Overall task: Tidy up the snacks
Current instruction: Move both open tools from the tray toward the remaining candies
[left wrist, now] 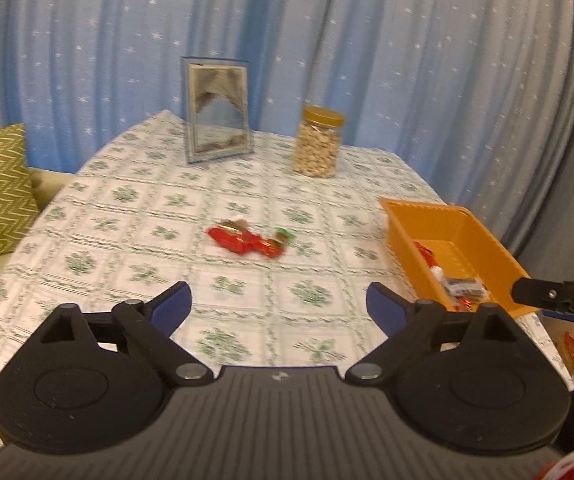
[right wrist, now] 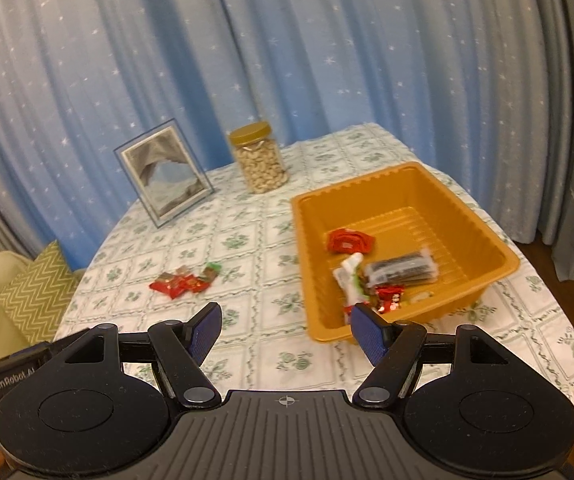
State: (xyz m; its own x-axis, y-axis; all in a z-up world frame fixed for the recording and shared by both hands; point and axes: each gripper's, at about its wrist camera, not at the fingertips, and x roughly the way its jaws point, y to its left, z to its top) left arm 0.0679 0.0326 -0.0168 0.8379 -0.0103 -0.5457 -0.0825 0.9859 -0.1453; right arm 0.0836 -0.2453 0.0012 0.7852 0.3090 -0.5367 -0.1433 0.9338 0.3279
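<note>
Your left gripper (left wrist: 279, 306) hangs above the surface (left wrist: 127, 248) with its fingers (left wrist: 173, 306) spread wide and nothing between them. The loose red snacks (left wrist: 247, 242) lie straight ahead of those fingers, roughly centred on the gap, well apart from the tips and resting on the floral cloth. A green-tipped wrapper (left wrist: 283, 236) sits touching the right end of that cluster.

Your right gripper (right wrist: 287, 330) is likewise released, fingers (right wrist: 207, 330) wide, empty. The orange tray (right wrist: 467, 196) stands ahead and to the right; its near corner sits just beyond your right finger. Inside it: a red packet (right wrist: 349, 240), a dark clear-wrapped bar (right wrist: 401, 270), a white-and-green wrapper (right wrist: 351, 280) and a small red piece (right wrist: 389, 296), this last close beyond the right fingertip. From this gripper the loose red snacks (right wrist: 181, 282) lie ahead and left of the left finger, clear of the tray.

Far past both pairs of fingers: a nut jar (left wrist: 318, 142) with a gold lid, and a framed picture (left wrist: 217, 110) standing just left of it, both upright before the blue curtain (left wrist: 407, 40). The view is slightly motion-blurred.
</note>
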